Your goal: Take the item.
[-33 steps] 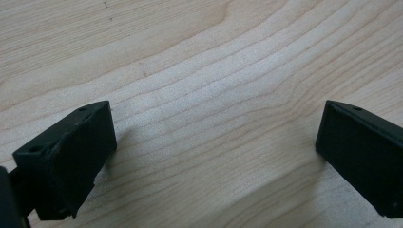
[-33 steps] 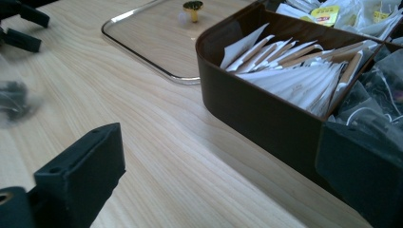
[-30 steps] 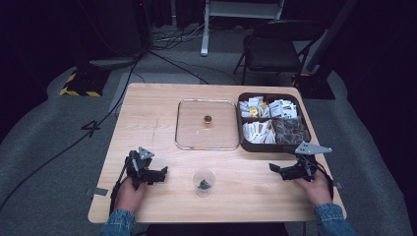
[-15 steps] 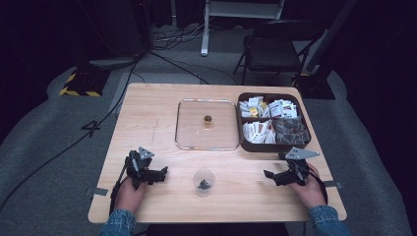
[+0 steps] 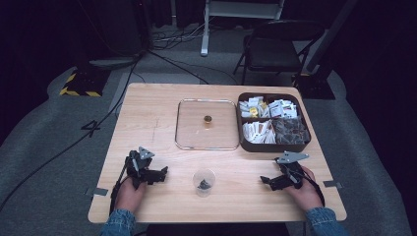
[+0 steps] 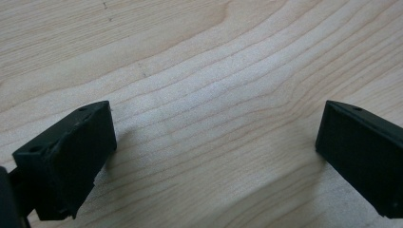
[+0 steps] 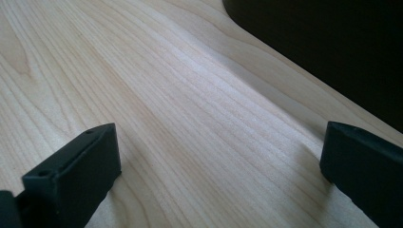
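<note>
My left gripper (image 5: 162, 173) rests on the table (image 5: 147, 113) at about eight o'clock, jaws spread wide with only bare wood between them. My right gripper (image 5: 264, 181) sits at about four o'clock, jaws likewise wide apart and holding nothing; a dark tray wall (image 7: 332, 52) lies just beyond it. Between the two, at six o'clock, stands a small clear cup (image 5: 204, 182) with something dark inside, near both grippers but touching neither. Farther out, at twelve o'clock, lies a glass lid (image 5: 189, 128) with a small knob (image 5: 208, 119). At two o'clock the dark tray (image 5: 273, 147) holds packets.
</note>
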